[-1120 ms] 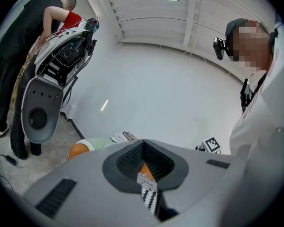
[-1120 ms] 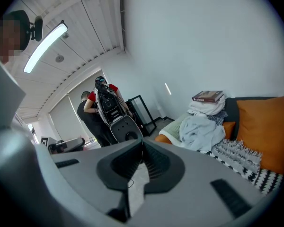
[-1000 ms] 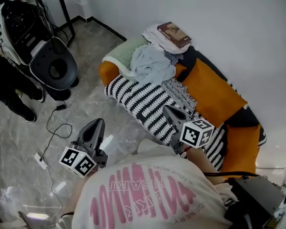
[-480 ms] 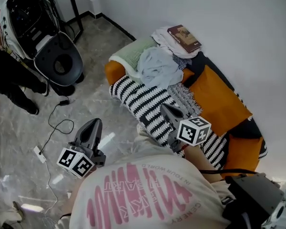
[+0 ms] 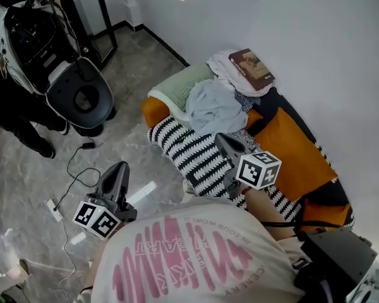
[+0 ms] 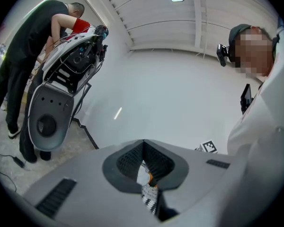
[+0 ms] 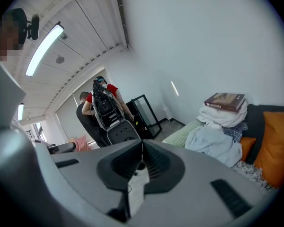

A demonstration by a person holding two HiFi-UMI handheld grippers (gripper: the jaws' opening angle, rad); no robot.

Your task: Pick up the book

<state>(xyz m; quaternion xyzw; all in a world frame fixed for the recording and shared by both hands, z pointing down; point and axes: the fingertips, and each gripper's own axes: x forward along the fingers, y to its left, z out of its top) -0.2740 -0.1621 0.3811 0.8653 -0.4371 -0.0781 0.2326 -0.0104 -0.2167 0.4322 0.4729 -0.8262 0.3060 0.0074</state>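
Bright, even light fills the room from long ceiling tubes – one burns out to plain white at the top of the left gripper view, the smooth wall gives back a thin streak of it, and the polished floor carries a pale patch of glare. Shadows are soft and faint. Both gripper views are round fisheye pictures with black corners and lines bent toward the rim – the left gripper and right gripper, close to the lens, look soft

Brown book, orange cushion, blk/wht striped blanket.
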